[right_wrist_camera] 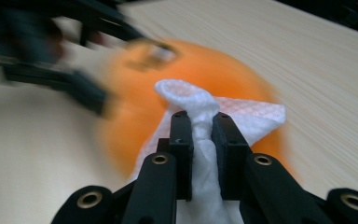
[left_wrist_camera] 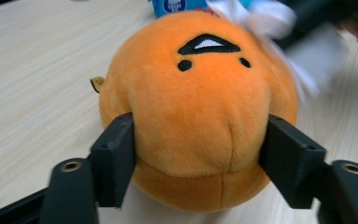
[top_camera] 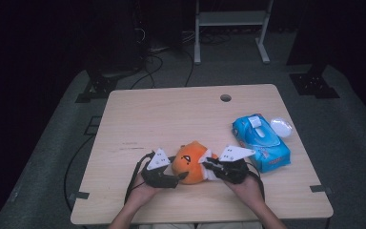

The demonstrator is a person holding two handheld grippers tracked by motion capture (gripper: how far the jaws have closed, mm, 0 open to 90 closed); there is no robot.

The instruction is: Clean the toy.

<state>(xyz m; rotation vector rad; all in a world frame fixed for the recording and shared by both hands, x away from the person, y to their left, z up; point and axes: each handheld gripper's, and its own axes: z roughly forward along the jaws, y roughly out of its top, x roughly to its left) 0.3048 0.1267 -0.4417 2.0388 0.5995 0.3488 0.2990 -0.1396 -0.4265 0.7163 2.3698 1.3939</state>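
Plush (top_camera: 191,162) sits near the front edge of the pale wood surface (top_camera: 171,114), between the two claws: round, bright orange, soft nap, with a stitched black mouth and two small black dot eyes showing in the left gripper view. A seam runs down its middle and a darker orange band wraps the base. A small tag pokes out at one side (left_wrist_camera: 97,83).

Left claw (left_wrist_camera: 196,154) has its jaws pressed into both flanks of the plush (left_wrist_camera: 200,107), denting the fabric, gripping it firm. Right claw (right_wrist_camera: 200,140) is clamped tight on a white textured wipe (right_wrist_camera: 205,112), bunched between the jaws and spreading against the orange body (right_wrist_camera: 135,121), which is blurred there.

In the high view the left claw (top_camera: 181,177) comes in from the plush's left, the right claw (top_camera: 208,164) from its right, a hand (top_camera: 248,188) behind each. Just beyond the right claw lies a blue wipes pack (top_camera: 261,141), angled on the surface, with a clear round lid (top_camera: 281,126) beside its far end. A cable hole (top_camera: 225,98) sits near the far edge. Dark floor, cables and a white frame (top_camera: 231,24) lie past it.
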